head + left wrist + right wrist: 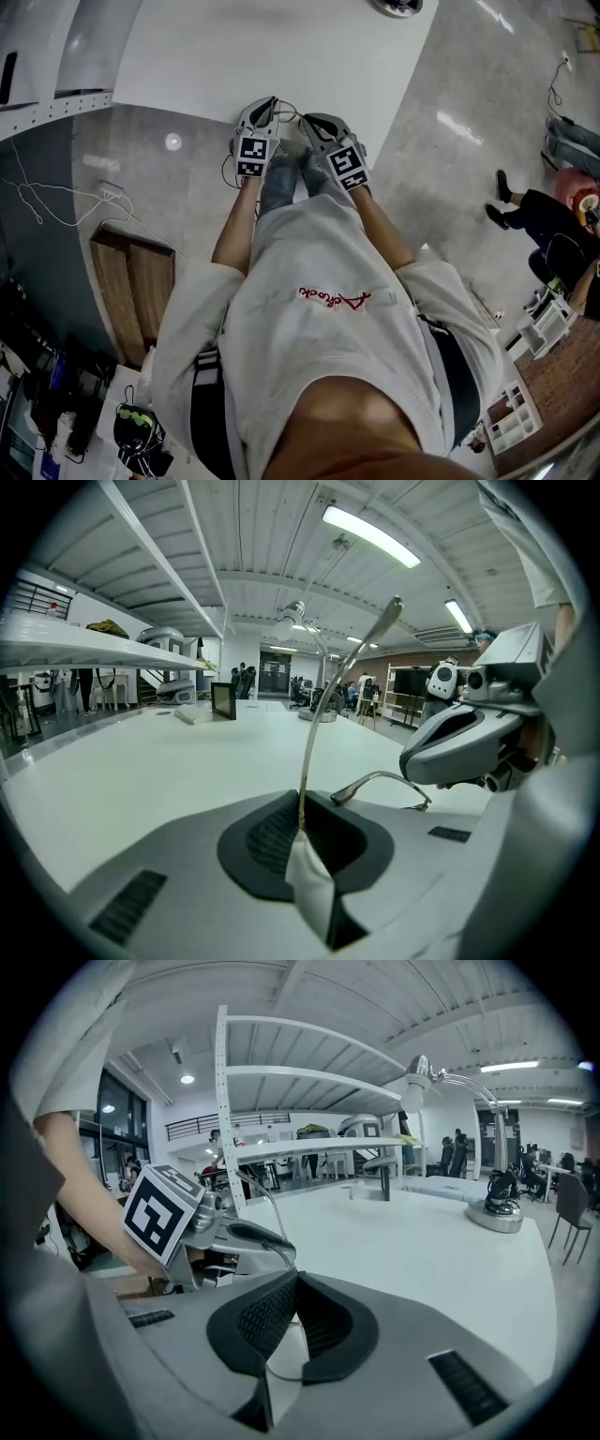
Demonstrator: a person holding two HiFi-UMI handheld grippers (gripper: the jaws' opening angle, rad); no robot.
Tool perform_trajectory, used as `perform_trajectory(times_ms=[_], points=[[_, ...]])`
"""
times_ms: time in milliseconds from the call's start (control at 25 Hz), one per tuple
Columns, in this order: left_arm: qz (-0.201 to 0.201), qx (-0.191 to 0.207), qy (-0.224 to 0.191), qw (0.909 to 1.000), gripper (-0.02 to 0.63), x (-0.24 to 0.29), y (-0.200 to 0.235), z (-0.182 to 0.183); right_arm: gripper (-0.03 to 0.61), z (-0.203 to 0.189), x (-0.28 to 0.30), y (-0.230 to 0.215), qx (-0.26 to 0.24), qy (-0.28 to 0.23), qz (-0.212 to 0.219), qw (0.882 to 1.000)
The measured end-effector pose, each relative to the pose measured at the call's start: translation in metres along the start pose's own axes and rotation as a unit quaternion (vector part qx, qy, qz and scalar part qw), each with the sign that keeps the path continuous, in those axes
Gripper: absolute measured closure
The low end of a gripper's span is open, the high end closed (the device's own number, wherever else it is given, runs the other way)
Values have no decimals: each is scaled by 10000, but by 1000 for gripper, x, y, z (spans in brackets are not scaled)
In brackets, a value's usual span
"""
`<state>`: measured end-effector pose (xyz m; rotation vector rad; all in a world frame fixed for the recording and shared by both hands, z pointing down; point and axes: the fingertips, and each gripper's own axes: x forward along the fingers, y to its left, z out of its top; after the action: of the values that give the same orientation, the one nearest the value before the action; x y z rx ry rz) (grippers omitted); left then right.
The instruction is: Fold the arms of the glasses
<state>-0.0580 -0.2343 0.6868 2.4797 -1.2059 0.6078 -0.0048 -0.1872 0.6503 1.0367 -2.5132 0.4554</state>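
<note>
The left tool is pinching one upright temple arm while the right tool is clamping the glasses' thin rim, apparently bracing the frame above the tabletop for folding.

Glossy metal glasses, smooth matt table

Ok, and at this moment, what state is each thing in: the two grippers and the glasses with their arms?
left gripper: shut on one arm of the glasses.
right gripper: shut, with a thin wire of the glasses between its jaws.
glasses: held off the table by both grippers; the gripped arm stands upright, unfolded.
other arm: sticks out low beside the right gripper.
</note>
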Motion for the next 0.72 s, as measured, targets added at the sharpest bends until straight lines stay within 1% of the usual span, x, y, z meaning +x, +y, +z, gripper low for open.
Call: perform_trajectory(times_ms=[120,200,280,320,360,440,520,560,600,640,720], points=[[-107,-81,-19,9999,567,-1,0,0,581,1,1,-3,14,-3,-38,10000],[-252,-117,8,9996,524,-3,-2,-1,581,3,0,-4,14,-11,-68,10000],[-431,-156,41,9989,460,-5,-4,-2,581,5,0,-5,-11,-19,-93,10000],[-500,-163,27,9986,455,-6,-3,-2,581,5,1,-4,-32,-18,-95,9999],[-543,-146,8,9984,434,-7,-2,-1,581,5,2,-3,-50,-16,-89,9999],[-605,-8,-10,9982,434,-9,-3,0,581,6,3,-2,-38,-27,-90,9999],[-669,225,19,9975,434,-12,-8,3,581,6,1,-3,-27,-44,-124,9999],[-654,410,67,9970,434,-13,-9,3,581,7,0,-4,-75,-36,-130,9999],[-589,688,135,9958,434,-14,-10,2,581,6,-1,-3,-172,-12,-116,9998],[-507,1053,218,9929,434,-16,-11,0,581,6,-1,-1,-290,26,-79,9995],[-424,1753,374,9829,434,-20,-14,-6,583,4,1,3,-439,83,-1,9990]])
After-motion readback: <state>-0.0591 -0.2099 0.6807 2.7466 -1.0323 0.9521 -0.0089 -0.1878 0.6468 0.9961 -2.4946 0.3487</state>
